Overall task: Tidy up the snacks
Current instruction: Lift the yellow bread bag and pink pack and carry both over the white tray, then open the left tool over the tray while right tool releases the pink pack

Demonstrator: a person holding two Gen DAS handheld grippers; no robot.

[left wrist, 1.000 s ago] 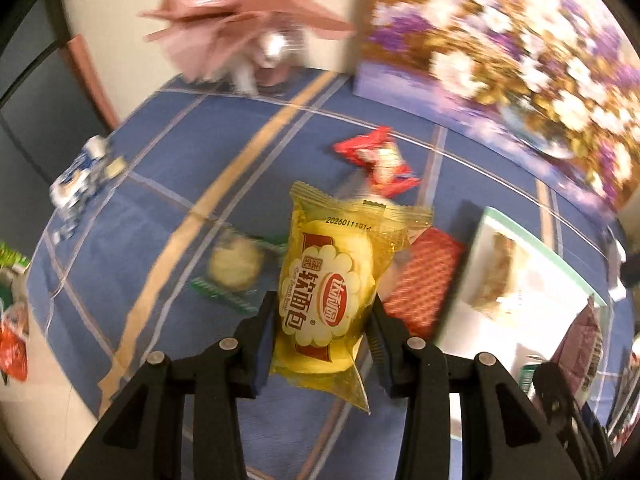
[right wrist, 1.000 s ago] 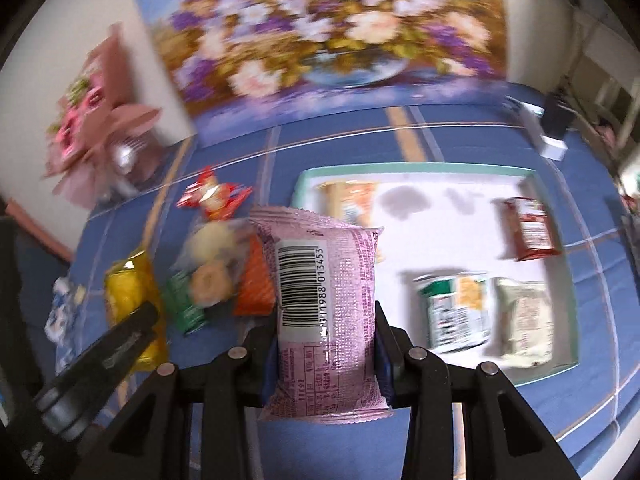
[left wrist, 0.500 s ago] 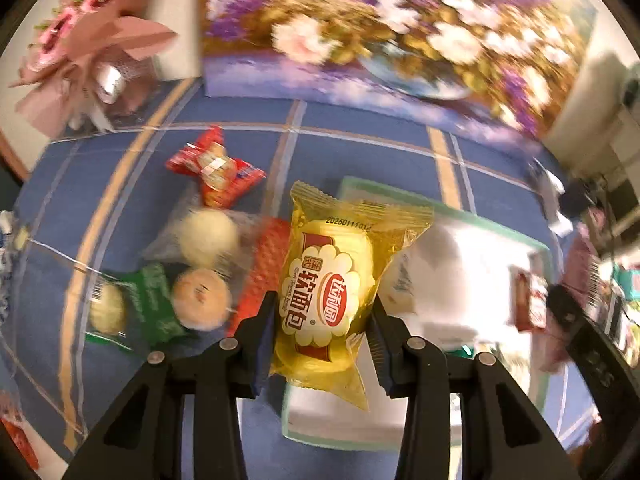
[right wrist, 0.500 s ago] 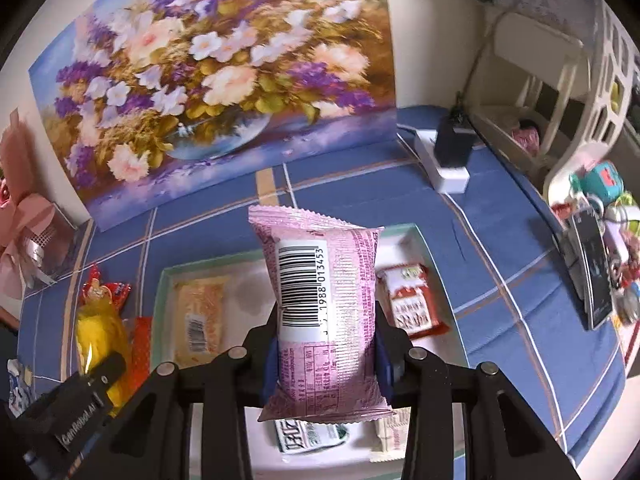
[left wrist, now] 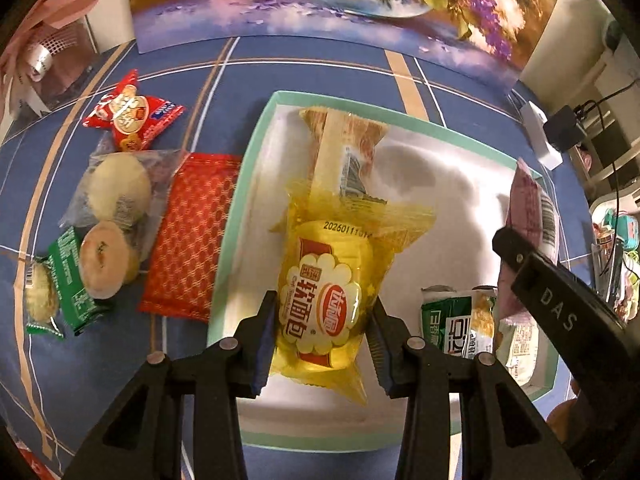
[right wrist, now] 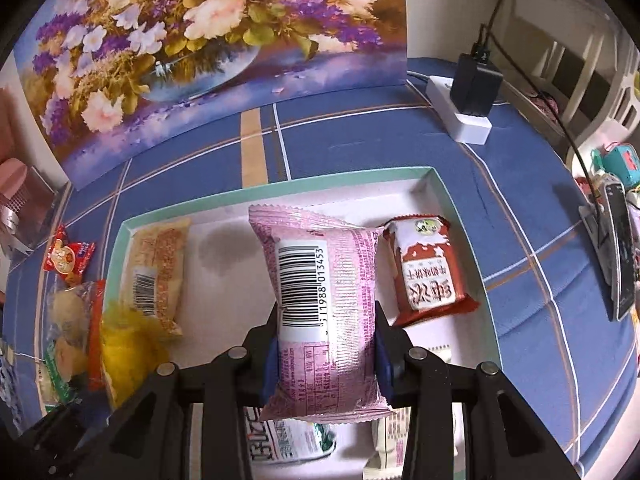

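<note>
Left wrist view. Your left gripper (left wrist: 322, 354) is clamped on the yellow pack (left wrist: 326, 300), gripped at its sides, long axis running away from the fingers. It hangs over the near-left part of the tray (left wrist: 256, 152). In the tray: beige bar (left wrist: 344, 148) at the far left, just beyond the yellow pack's top; green pack (left wrist: 452, 326) and a pale pack (left wrist: 518, 344) at the near right. Still on the cloth, left of the tray: red checked pack (left wrist: 188, 236) touching the rim, clear bun bag (left wrist: 108, 208), red candy (left wrist: 130, 114).

Right wrist view. Your right gripper (right wrist: 326, 354) is clamped on the pink pack (right wrist: 324, 304), barcode up, long axis away from the fingers, over the tray's middle (right wrist: 280, 196). Bare floor lies between the beige bar (right wrist: 156, 272) and the brown pack (right wrist: 428, 270); that gap looks the likely spot. The green and pale packs sit partly hidden under the fingers.
</note>
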